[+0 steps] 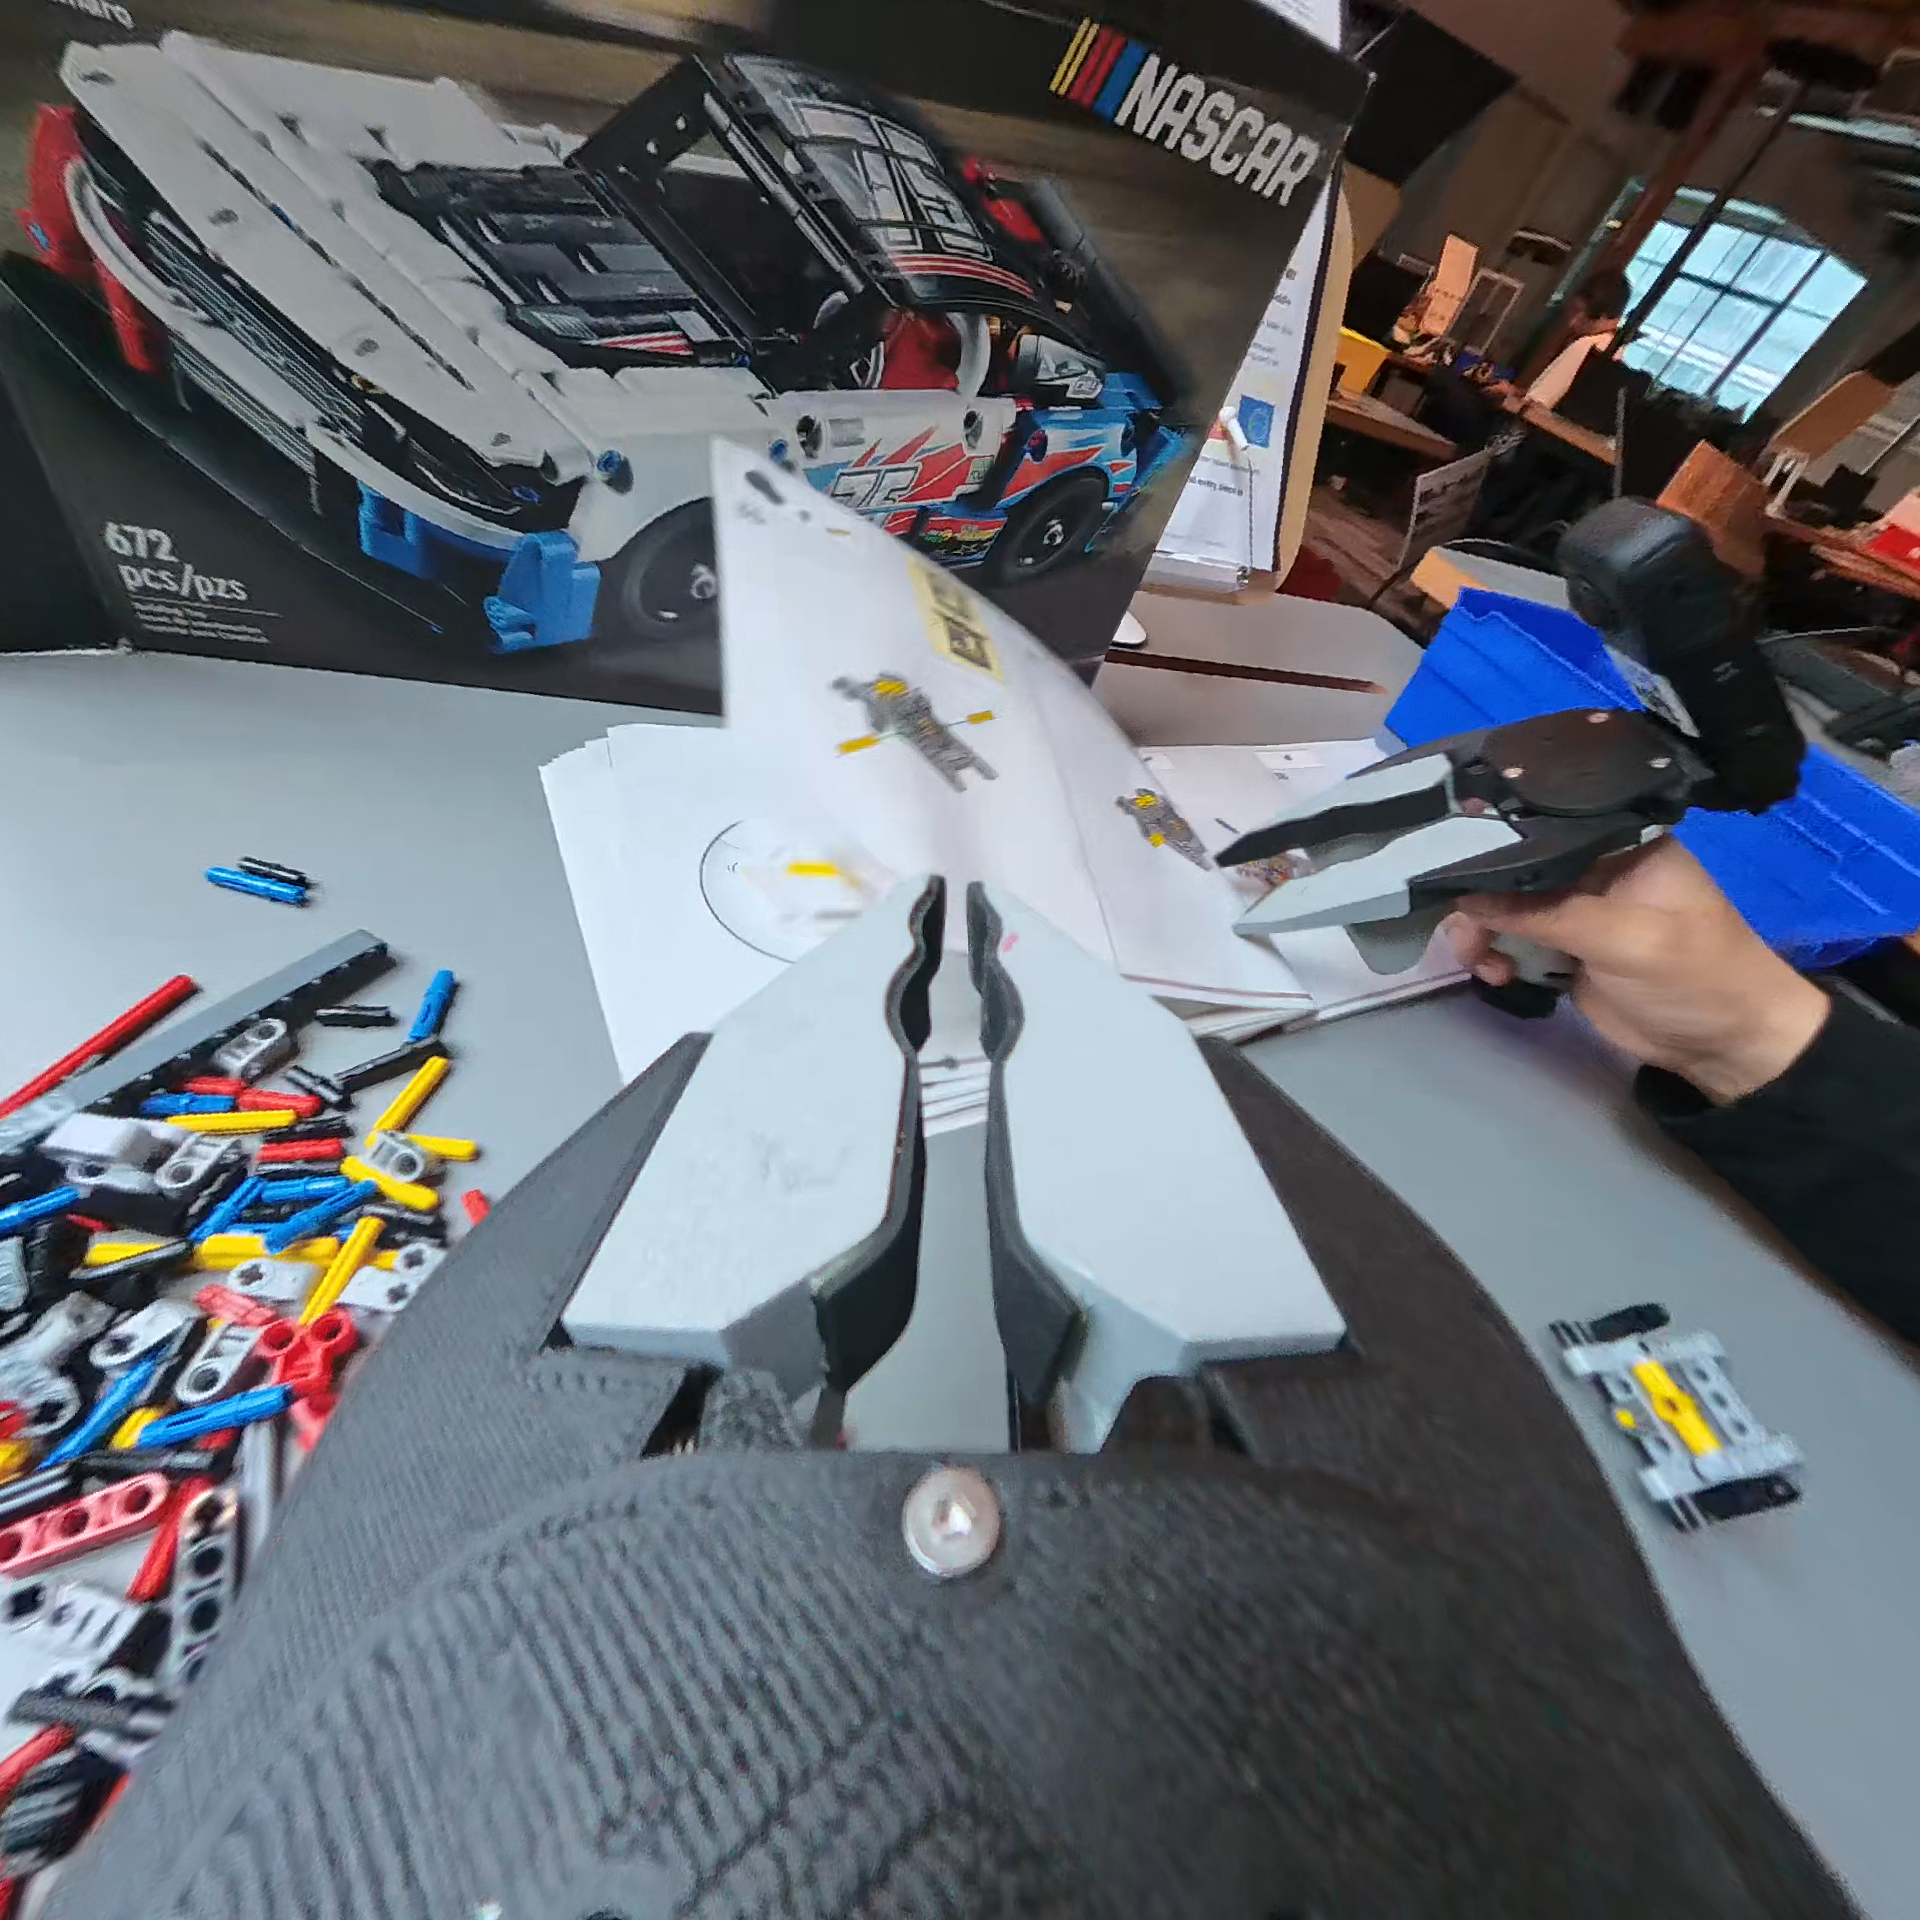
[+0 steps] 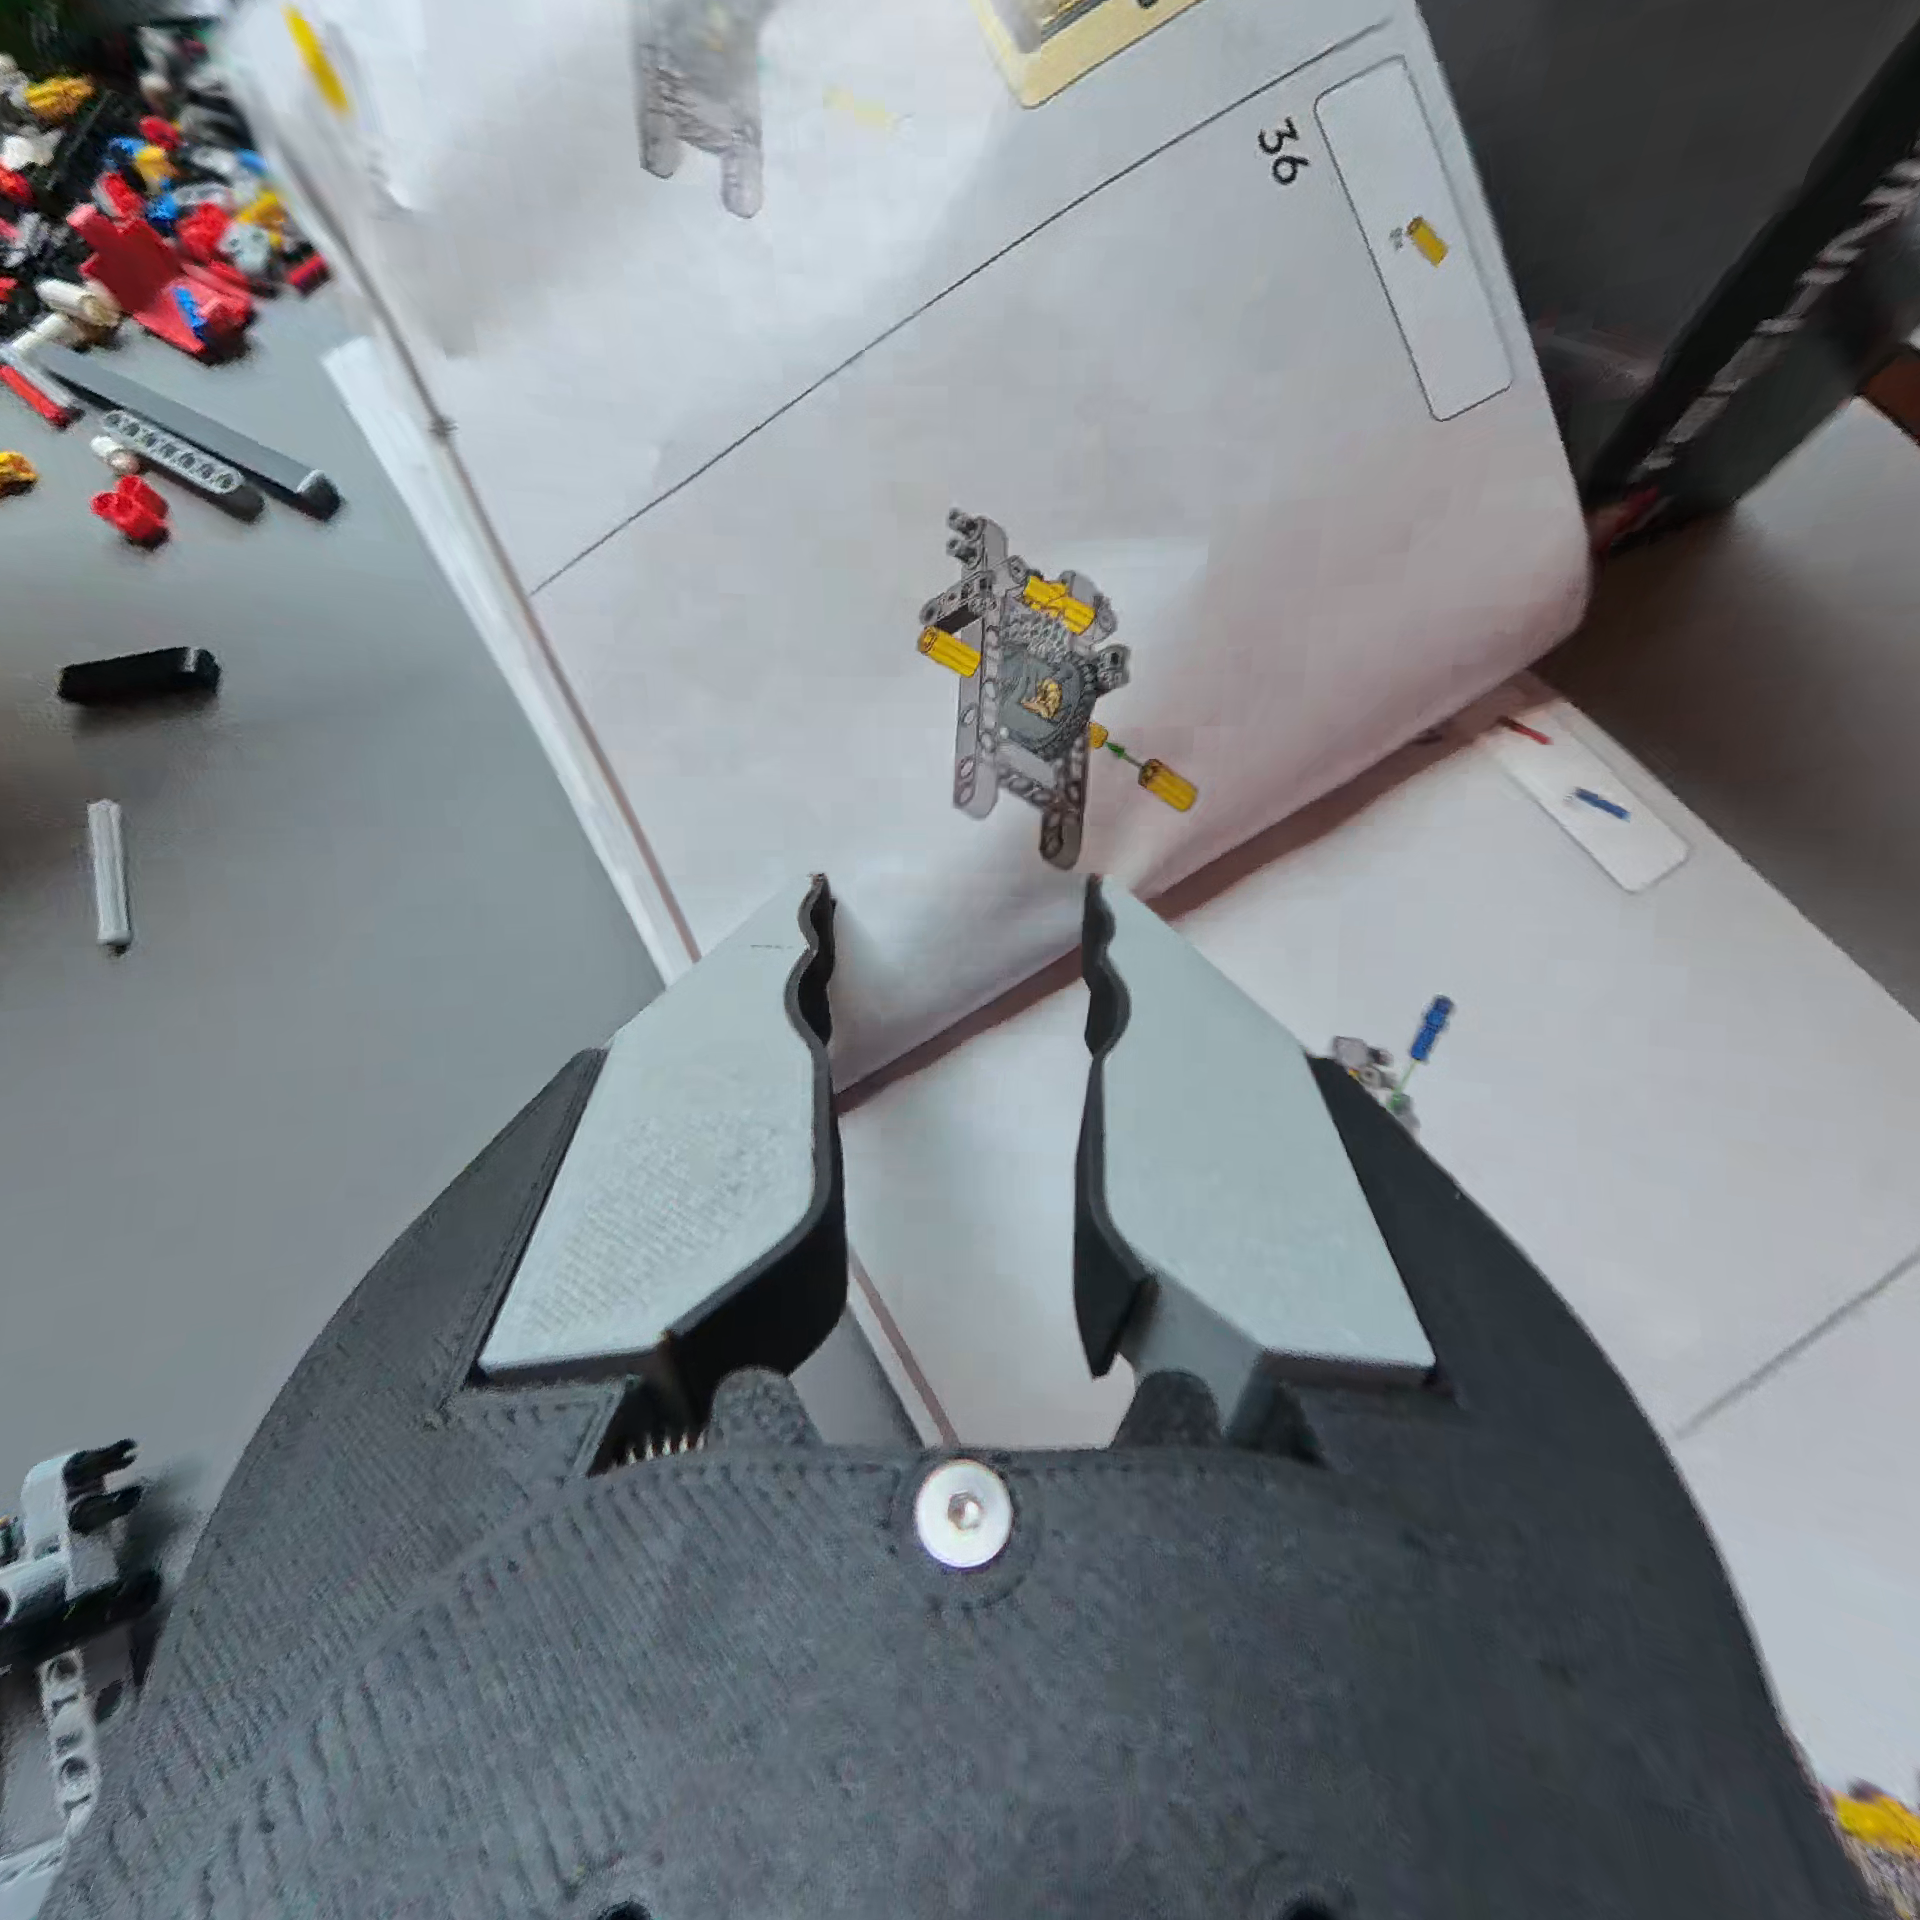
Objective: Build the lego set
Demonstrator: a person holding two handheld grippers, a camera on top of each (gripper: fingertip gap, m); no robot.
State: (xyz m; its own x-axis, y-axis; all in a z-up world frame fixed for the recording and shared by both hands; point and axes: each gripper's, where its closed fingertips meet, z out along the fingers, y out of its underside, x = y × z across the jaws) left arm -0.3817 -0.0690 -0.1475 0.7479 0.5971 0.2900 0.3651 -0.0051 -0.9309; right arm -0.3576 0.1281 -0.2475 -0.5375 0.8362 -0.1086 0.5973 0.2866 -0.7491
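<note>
The instruction booklet (image 1: 665, 935) lies open on the grey table, with one page (image 1: 894, 644) standing up mid-turn. My left gripper (image 1: 956, 896) is almost shut, holds nothing, and hovers in front of the booklet. My right gripper (image 1: 1231, 894), held by a hand (image 1: 1642, 987), is open at the lifted page's right edge. In the right wrist view my right gripper (image 2: 956, 894) is open, with the curled page (image 2: 935, 416) just ahead of its tips. A small grey, yellow and black assembly (image 1: 1673, 1413) lies on the table to the right. Loose pieces (image 1: 208, 1195) are piled at the left.
The set's box (image 1: 520, 312) stands behind the booklet. A blue bin (image 1: 1507, 665) sits at the back right. A blue and a black pin (image 1: 260, 881) lie apart from the pile. In the right wrist view, a black piece (image 2: 140, 673) and a grey piece (image 2: 107, 873) lie left of the booklet. About 25 centimetres separates my left fingertips from my right.
</note>
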